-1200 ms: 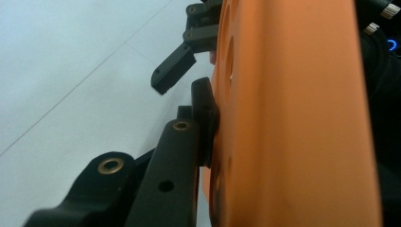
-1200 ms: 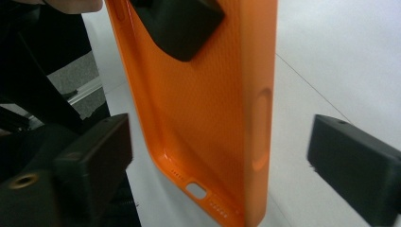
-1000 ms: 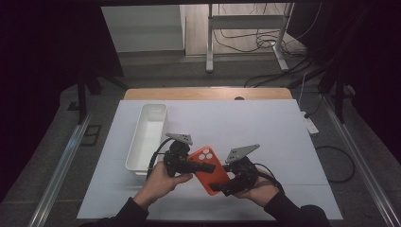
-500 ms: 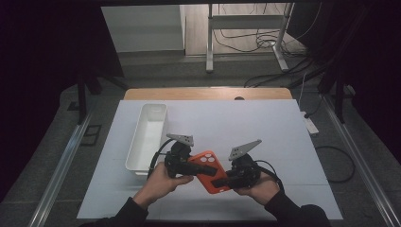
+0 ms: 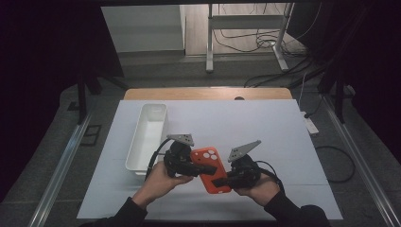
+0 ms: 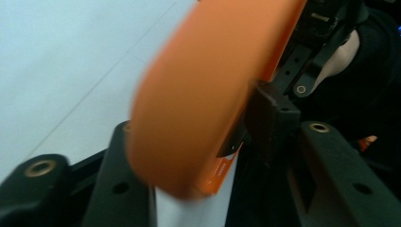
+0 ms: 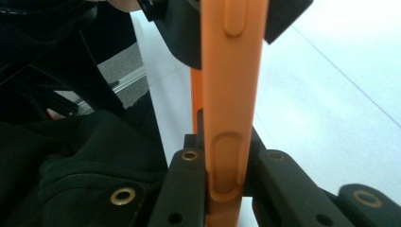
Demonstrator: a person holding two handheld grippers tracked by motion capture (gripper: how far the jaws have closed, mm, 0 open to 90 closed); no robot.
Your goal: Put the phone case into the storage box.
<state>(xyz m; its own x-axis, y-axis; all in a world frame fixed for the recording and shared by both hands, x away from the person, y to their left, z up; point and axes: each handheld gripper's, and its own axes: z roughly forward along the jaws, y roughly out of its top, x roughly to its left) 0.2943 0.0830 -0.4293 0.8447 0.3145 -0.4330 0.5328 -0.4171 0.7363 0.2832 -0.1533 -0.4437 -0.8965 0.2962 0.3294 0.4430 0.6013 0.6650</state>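
R gripper (image 5: 222,181) jaws clamp orange phone case (image 5: 213,169) | L gripper (image 5: 204,167) jaws opening

Phone case (image 5: 213,166) between 2 grippers, near table (image 5: 265,127) front edge, bin (image 5: 146,137) to its left

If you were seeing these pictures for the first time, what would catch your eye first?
The orange phone case, held above the white table near its front edge. The right gripper clamps its edge, while the left gripper has just been opening, the case between its jaws. A white tray lies to the left.
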